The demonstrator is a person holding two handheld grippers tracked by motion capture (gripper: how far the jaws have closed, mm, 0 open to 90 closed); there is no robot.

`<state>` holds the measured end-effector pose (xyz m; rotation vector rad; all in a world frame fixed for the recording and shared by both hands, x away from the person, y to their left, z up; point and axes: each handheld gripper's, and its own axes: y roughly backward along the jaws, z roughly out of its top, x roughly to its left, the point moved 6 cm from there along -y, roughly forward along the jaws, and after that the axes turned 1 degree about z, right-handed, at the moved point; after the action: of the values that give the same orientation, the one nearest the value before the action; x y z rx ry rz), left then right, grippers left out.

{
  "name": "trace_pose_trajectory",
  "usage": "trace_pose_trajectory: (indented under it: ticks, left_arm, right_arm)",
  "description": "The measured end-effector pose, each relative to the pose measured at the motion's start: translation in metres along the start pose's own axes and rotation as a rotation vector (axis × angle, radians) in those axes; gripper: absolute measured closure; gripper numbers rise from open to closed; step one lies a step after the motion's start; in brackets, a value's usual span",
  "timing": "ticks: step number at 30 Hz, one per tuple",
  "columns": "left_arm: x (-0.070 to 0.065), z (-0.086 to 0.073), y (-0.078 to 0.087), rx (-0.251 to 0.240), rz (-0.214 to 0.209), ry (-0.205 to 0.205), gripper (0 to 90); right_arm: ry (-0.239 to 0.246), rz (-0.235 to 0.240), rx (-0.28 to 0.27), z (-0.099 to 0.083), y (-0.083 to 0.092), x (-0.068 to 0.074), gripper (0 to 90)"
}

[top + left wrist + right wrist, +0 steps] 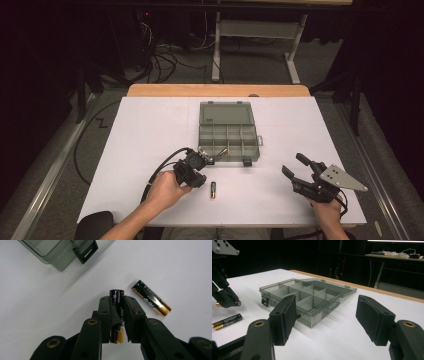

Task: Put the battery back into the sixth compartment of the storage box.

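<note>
A white table [150,130] is sitting in a dark room, with cables trailing over the floor beyond its far edge, and a smoky grey compartment box [229,137] is lying open near the middle of it, its lid folded back toward the far side. The left gripper [202,159] is hovering just off the box's near left corner, and in the left gripper view its jaws are clenching a black and gold battery [117,315] lengthwise between the pads, the dark end poking out past the tips. A second battery [213,190] is lying loose on the table, near the person's side and just right of the left hand [165,189]; the left gripper view is showing it [151,298] just beside the held one but apart from it. The right gripper [296,172] is waiting well off to the right with its jaws standing wide and nothing between them. To my eye the pick-up is done and the carry to the box is in hand. The next move is calling for a short lift over the near wall, lining the battery up above one compartment, lowering it, and only then letting the jaws go, so it is not rolling off a divider.
</note>
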<state>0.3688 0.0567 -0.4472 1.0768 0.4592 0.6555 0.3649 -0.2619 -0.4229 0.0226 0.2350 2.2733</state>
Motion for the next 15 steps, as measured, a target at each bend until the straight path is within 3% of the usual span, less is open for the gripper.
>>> trace_pose_trajectory:
  ticks: [15]
  left_arm:
    - [-0.002,0.017,0.011,-0.057,-0.029,0.003,75.7]
  right_arm:
    - [0.004,0.003,-0.011,0.001,0.0,0.001,35.1]
